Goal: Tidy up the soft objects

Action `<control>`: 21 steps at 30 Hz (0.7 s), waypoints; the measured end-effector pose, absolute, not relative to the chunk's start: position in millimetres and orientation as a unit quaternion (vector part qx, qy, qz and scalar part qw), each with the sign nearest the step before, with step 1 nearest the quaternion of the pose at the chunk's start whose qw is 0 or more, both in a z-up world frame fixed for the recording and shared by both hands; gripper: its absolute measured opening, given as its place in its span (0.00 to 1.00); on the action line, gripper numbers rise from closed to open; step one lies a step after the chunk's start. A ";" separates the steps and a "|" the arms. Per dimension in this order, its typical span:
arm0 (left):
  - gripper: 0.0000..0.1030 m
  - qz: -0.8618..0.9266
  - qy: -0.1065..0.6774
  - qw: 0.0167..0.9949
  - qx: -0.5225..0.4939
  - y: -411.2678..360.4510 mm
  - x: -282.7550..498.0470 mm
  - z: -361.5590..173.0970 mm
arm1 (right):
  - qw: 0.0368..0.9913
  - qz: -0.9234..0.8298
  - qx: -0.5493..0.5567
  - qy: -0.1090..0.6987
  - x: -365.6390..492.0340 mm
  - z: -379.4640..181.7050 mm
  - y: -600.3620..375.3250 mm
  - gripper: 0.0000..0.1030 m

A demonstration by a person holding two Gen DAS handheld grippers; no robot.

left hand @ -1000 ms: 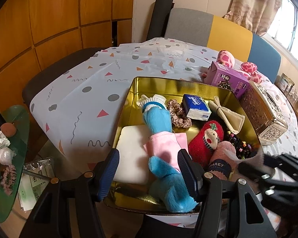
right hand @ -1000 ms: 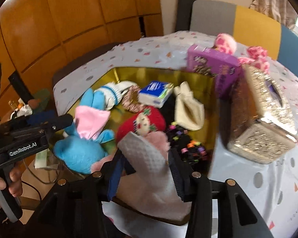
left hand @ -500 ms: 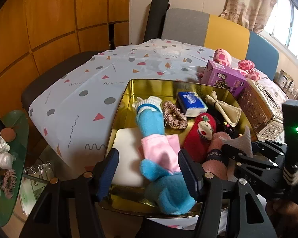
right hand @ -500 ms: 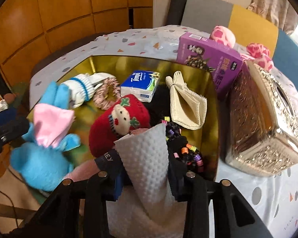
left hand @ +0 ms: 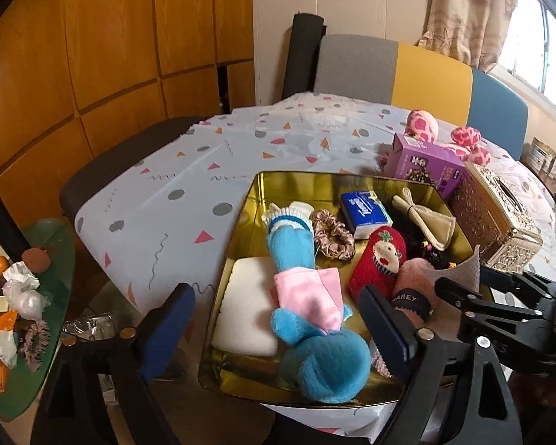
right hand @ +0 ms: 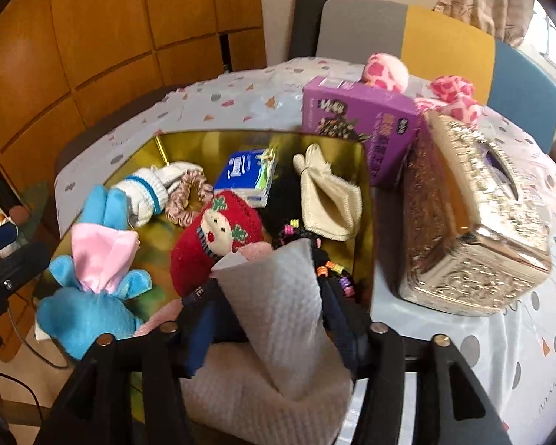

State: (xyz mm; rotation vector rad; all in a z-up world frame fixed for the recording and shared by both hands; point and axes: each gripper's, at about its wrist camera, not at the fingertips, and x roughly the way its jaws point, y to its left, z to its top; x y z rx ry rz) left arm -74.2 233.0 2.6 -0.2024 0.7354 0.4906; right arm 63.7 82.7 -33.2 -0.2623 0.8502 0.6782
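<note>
A gold tin tray (left hand: pixel 278 185) sat on a table covered by a white patterned tablecloth (left hand: pixel 189 193), and it held most of the soft things. The right gripper (right hand: pixel 267 319) was clamped on a grey waffle-textured cloth (right hand: pixel 278 296), which stood up between its 2 blue-padded fingers (right hand: pixel 198 337) over the near right edge of the tray, with the cloth's lower part bunched beneath the gripper. The cloth looked light, limp and easily creased, so it would likely droop wherever unsupported; a hold near a folded edge seemed the surest. The left gripper (left hand: pixel 278 322) hovered with its jaws spread wide and empty, above the near end of a blue plush toy (left hand: pixel 307 319) wearing a pink cloth. Also in the tray lay a white sponge-like pad (left hand: pixel 244 315), a striped sock (left hand: pixel 289 215), a satin scrunchie (left hand: pixel 331 233), a blue tissue pack (left hand: pixel 365 211), a folded cream cloth (left hand: pixel 426 218), a red knitted sock (left hand: pixel 380 259), a pink sock (left hand: pixel 413 293) and beaded hair ties (right hand: pixel 333 270). Beside the tray stood a purple box (right hand: pixel 356 118) and an ornate gold tissue box (right hand: pixel 474 215); pink spotted plush pieces (right hand: pixel 385 70) lay beyond them.
</note>
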 end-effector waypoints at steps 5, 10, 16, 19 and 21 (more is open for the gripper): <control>1.00 0.239 0.343 0.904 -0.094 225.2 -79.0 7.9 | 0.866 0.311 -0.109 0.376 52.2 -14.1 71.9 0.67; 1.00 0.235 0.335 0.908 -0.095 217.4 -82.6 11.9 | 0.888 0.297 -0.097 0.339 40.2 10.0 60.1 0.73; 1.00 0.226 0.319 0.915 -0.102 207.3 -89.7 18.0 | 0.914 0.266 -0.070 0.299 22.3 32.7 40.9 0.76; 1.00 0.227 0.313 0.917 -0.099 202.3 -91.5 21.1 | 0.920 0.249 -0.056 0.296 14.1 33.4 30.5 0.76; 1.00 0.225 0.309 0.919 -0.100 199.5 -93.0 22.5 | 0.921 0.243 -0.057 0.299 8.9 29.9 27.7 0.77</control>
